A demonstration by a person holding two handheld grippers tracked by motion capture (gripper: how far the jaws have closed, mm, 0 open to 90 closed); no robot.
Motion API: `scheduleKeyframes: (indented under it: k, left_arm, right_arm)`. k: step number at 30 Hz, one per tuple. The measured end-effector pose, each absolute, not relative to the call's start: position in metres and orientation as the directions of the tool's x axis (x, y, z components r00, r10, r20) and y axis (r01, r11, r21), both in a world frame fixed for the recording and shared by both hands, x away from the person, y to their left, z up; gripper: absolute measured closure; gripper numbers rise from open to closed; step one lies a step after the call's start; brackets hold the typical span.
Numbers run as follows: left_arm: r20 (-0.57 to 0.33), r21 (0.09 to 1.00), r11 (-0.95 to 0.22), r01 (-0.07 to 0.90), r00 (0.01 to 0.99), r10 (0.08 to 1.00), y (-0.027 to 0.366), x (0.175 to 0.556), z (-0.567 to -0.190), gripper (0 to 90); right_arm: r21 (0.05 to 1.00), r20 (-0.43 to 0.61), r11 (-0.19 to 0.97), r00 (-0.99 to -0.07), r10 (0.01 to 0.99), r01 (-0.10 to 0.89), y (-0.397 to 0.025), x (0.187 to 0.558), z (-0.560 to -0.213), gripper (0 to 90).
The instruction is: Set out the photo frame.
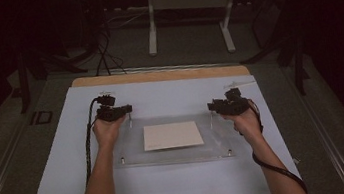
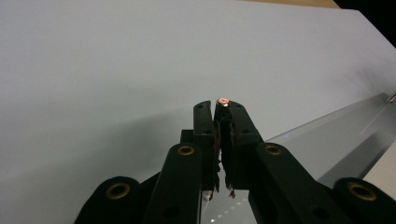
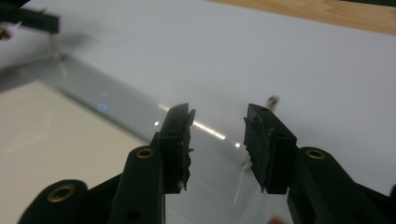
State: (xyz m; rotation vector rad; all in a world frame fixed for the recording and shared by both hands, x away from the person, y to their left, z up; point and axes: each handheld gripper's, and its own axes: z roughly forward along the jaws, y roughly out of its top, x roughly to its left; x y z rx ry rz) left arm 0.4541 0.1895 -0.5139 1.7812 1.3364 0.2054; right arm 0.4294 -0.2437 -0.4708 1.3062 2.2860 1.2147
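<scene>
A clear acrylic plate (image 1: 168, 158) lies on a white sheet (image 1: 67, 156), with a cream card (image 1: 172, 135) at its middle. Thin upright metal pins stand at its corners. My left gripper (image 1: 117, 112) is at the plate's far left corner. In the left gripper view it (image 2: 219, 106) is shut on a pin with a copper-coloured tip (image 2: 223, 101). My right gripper (image 1: 216, 106) is at the far right corner. Its jaws (image 3: 217, 116) stand open over the plate's edge (image 3: 130, 112), with a blurred pin (image 3: 271, 100) just behind the right-hand jaw, untouched.
Two near-corner pins (image 1: 122, 160) (image 1: 229, 152) stand on the plate. The white sheet covers a wooden table (image 1: 157, 74) whose far edge shows. Beyond the table stands a white desk frame (image 1: 188, 4) with cables on the floor (image 1: 104, 55).
</scene>
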Motion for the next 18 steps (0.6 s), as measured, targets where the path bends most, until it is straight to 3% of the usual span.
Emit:
scheduleKeyframes:
  k: [18]
  left_arm:
    - [-0.375, 0.698, -0.008, 0.716, 0.375, 0.848, 0.187, 0.458, -0.515, 84.4]
  right_arm:
    - [0.794, 0.207, 0.320, -0.724, 0.658, 0.518, -0.232, 0.350, -0.441, 57.8]
